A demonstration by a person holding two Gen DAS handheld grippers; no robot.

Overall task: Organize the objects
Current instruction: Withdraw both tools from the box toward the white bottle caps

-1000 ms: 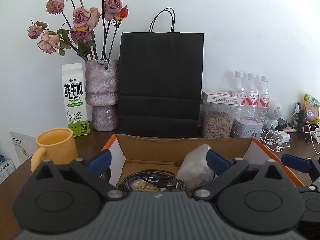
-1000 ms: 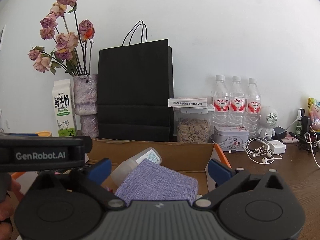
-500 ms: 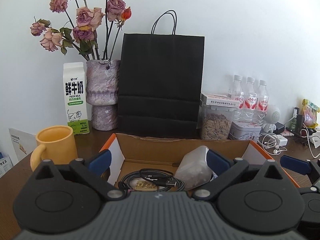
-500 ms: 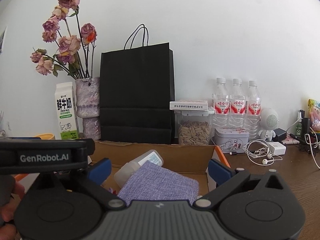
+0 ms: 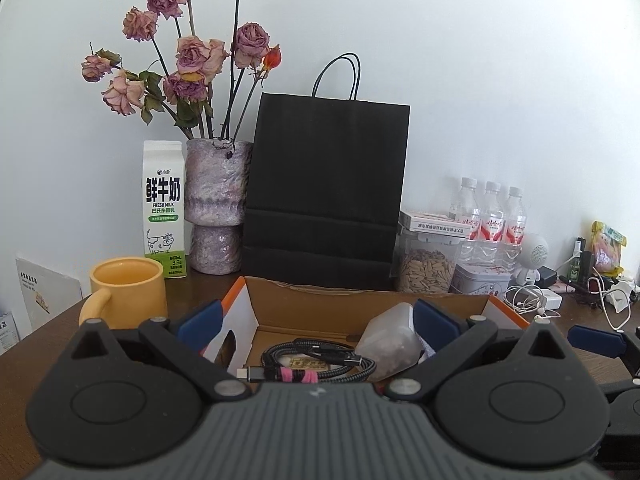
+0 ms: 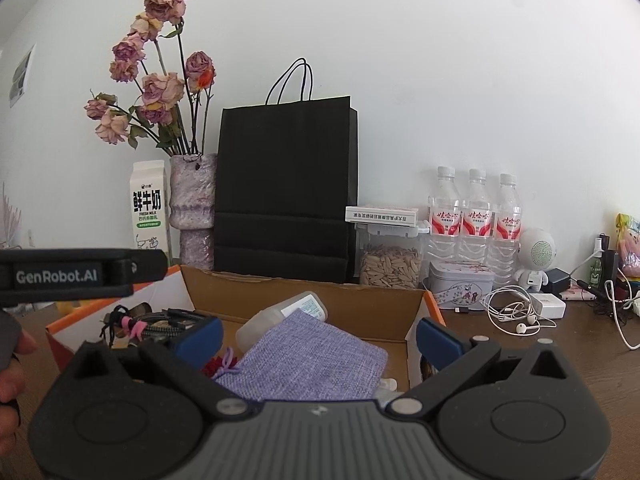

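Both grippers, left gripper (image 5: 316,318) and right gripper (image 6: 319,334), hover with jaws spread wide, empty. Below, a cardboard box (image 6: 304,294) holds a coiled cable (image 5: 316,362), plastic bottle (image 6: 280,314) and purple pouch (image 6: 312,360)

both wrist views level, facing box (image 5: 360,300)

Coarse-woven lilac cloth pouch (image 6: 316,356) in a matt cardboard box (image 6: 360,304) (braided cable (image 5: 316,360) beside) — dark wood table (image 6: 560,344).

— What does the left gripper (image 5: 316,322) look like?
— Black, with blue fingertips (image 5: 434,320) and round silver screws (image 5: 229,389).
— And the right gripper (image 6: 318,334)?
— The same. White letters say "GenRobot.AI".
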